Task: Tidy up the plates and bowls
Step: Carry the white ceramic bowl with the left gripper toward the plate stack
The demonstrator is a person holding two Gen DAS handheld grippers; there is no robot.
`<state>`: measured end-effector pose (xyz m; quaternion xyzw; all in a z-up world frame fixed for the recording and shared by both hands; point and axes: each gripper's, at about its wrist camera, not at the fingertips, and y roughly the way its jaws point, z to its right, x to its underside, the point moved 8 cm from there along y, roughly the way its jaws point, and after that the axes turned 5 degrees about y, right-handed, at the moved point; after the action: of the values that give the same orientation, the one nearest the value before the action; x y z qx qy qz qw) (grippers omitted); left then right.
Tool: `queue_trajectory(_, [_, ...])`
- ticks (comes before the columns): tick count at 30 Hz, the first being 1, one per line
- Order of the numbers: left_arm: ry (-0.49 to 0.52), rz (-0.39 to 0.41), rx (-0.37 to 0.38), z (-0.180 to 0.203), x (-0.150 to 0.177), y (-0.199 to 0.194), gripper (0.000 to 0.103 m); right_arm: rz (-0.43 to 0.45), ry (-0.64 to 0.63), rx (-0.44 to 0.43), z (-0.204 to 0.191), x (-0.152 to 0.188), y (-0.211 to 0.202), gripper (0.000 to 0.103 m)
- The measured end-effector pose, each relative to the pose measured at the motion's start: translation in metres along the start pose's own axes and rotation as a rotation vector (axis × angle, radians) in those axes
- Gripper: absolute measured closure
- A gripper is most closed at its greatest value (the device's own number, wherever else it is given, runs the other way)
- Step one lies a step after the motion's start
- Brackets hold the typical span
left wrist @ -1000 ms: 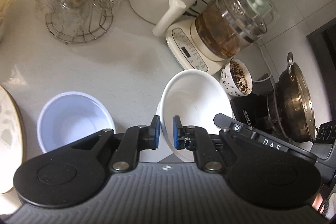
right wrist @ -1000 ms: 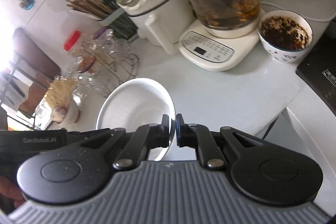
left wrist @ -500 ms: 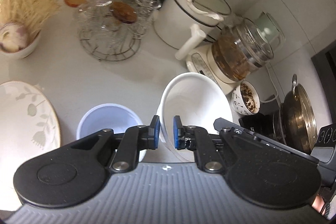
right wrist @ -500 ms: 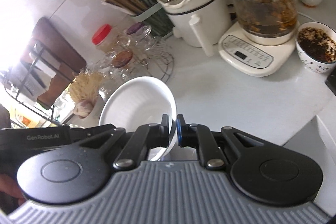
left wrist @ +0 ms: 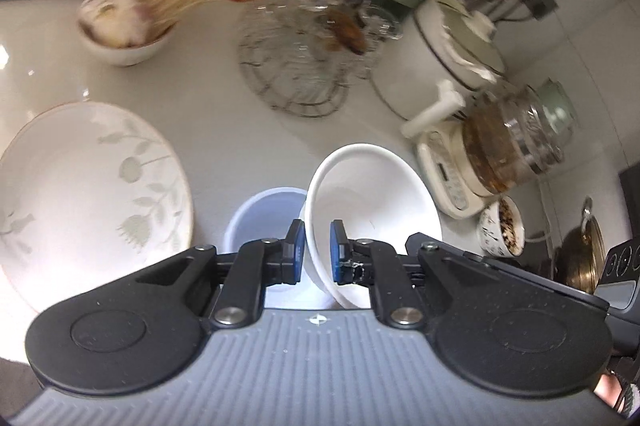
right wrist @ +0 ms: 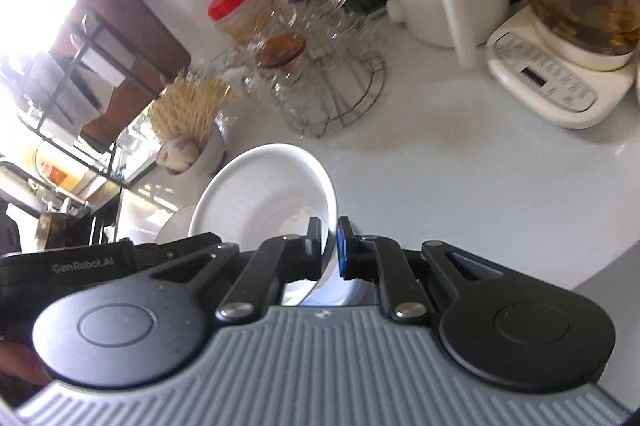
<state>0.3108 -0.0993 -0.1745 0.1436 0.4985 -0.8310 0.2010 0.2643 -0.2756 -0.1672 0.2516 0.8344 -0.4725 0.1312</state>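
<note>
While the white bowl point(left wrist: 376, 202) hung tilted above the counter point(left wrist: 208, 90), both grippers had it by the rim, on opposite sides: left gripper point(left wrist: 317, 252) nearly closed w/ its blue pads on either face of the wall, right gripper point(right wrist: 329, 246) likewise pinched on the thin rim in its own view. Bowl looked like glazed ceramic, so prob. stiff, fairly heavy for a rim pinch, slick & chip-prone; a two-sided hold seemed the sensible one, pads well down the wall, not just on the lip. Tilt meant weight pulled against the pads, so slipping was the risk.

Just below/beside it sat a pale blue bowl point(left wrist: 268, 214), upright on the counter, partly hidden by the white one; likely the nesting target, though I couldn't say for sure. Left of that lay a leaf-patterned plate point(left wrist: 92, 182), flat, near but apart.

Further out: wire rack of glasses point(left wrist: 304, 66), small bowl w/ garlic point(left wrist: 120, 30), white pot point(left wrist: 448, 50), glass kettle on its base point(left wrist: 508, 154). All blurred.
</note>
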Motion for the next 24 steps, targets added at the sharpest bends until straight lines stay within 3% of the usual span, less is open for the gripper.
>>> queue_trajectory(5, [-0.047, -0.023, -0.026, -0.019, 0.006, 0.009, 0.089, -0.054, -0.014, 0.019, -0.005, 0.006, 0.018, 0.092])
queue_trajectory(11, [-0.036, -0.058, -0.052, -0.025, 0.013, 0.022, 0.089, -0.103, 0.001, 0.050, 0.003, 0.015, 0.033, 0.091])
queue_trajectory(19, [-0.048, -0.109, -0.115, -0.040, 0.023, 0.039, 0.089, -0.169, 0.055, 0.023, 0.016, 0.028, 0.044, 0.091])
queue_trajectory(21, [-0.061, -0.107, -0.124, -0.043, 0.022, 0.039, 0.089, -0.178, 0.071, 0.014, 0.016, 0.028, 0.044, 0.087])
queue_trajectory(22, [-0.061, -0.108, -0.128, -0.044, 0.023, 0.039, 0.085, -0.177, 0.078, 0.011, 0.017, 0.028, 0.043, 0.076])
queue_trajectory(23, [-0.063, -0.110, -0.133, -0.045, 0.023, 0.039, 0.076, -0.169, 0.085, -0.001, 0.017, 0.027, 0.041, 0.058])
queue_trajectory(24, [-0.064, -0.109, -0.138, -0.046, 0.023, 0.039, 0.071, -0.157, 0.086, -0.011, 0.017, 0.026, 0.038, 0.049])
